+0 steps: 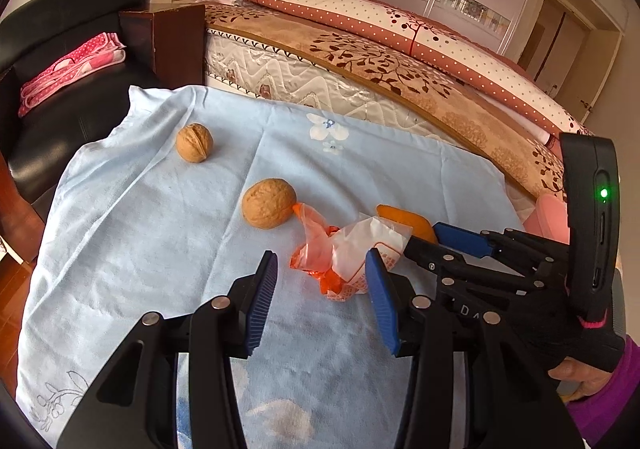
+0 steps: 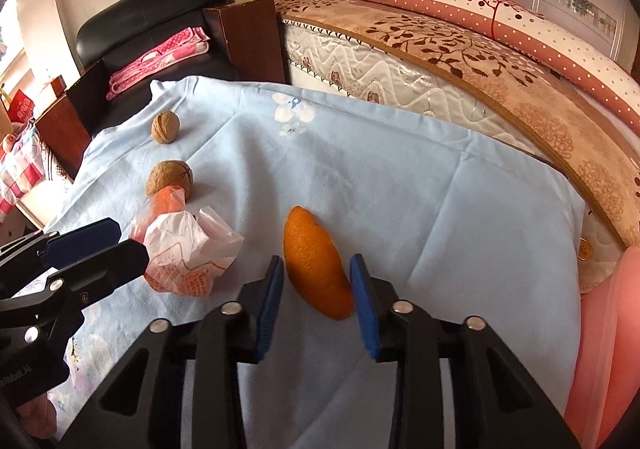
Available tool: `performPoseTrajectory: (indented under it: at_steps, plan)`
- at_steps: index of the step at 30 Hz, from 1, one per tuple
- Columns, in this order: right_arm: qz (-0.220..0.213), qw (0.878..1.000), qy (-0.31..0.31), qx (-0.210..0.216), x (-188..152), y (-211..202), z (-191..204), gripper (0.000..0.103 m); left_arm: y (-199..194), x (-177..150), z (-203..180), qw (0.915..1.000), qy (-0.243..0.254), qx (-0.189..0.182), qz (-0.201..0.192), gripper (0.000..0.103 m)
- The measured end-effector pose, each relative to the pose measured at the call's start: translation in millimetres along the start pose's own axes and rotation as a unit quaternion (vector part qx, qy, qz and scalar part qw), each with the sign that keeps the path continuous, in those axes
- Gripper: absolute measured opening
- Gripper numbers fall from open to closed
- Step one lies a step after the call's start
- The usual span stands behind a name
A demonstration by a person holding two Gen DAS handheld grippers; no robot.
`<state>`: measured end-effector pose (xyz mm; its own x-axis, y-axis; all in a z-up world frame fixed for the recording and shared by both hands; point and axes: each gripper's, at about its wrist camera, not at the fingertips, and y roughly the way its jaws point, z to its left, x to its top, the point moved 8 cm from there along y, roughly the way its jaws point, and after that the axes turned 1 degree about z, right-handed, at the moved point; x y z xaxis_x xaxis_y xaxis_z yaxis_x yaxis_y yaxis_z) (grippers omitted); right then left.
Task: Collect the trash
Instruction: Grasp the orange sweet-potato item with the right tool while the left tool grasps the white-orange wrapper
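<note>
We are working over a pale blue cloth (image 2: 400,177). Our right gripper (image 2: 317,299) is straddling the orange peel (image 2: 316,269) near the cloth's middle, fingers not quite touching it. Our left gripper (image 1: 322,303) is hanging spread beside the crumpled wrapper (image 1: 340,253), just beside one walnut (image 1: 269,209); another walnut (image 1: 195,142) is lying toward the far left corner.

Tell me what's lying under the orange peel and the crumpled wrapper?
Only the light blue cloth shows around the orange peel and crumpled wrapper. What the cloth covers, and anything beneath either item, is hidden.
</note>
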<state>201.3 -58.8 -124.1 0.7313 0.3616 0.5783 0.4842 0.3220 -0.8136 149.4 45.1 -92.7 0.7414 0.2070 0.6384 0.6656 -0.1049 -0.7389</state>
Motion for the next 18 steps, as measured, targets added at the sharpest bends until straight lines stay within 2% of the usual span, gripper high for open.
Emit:
performPoseTrajectory:
  at_steps: [5,13,18]
  plan:
    - [-0.005,1.000,0.008,0.008,-6,-7,-2,0.015,7,-1,-2,1.0000,0.003,-0.001,0.008,0.046]
    - [-0.022,0.999,0.047,0.016,-21,-39,-12,0.014,14,2,-16,0.9997,0.011,-0.012,0.015,0.046]
    - [-0.031,0.997,0.064,0.015,-29,-56,-18,0.014,18,4,-22,0.9997,0.023,0.000,0.009,0.046]
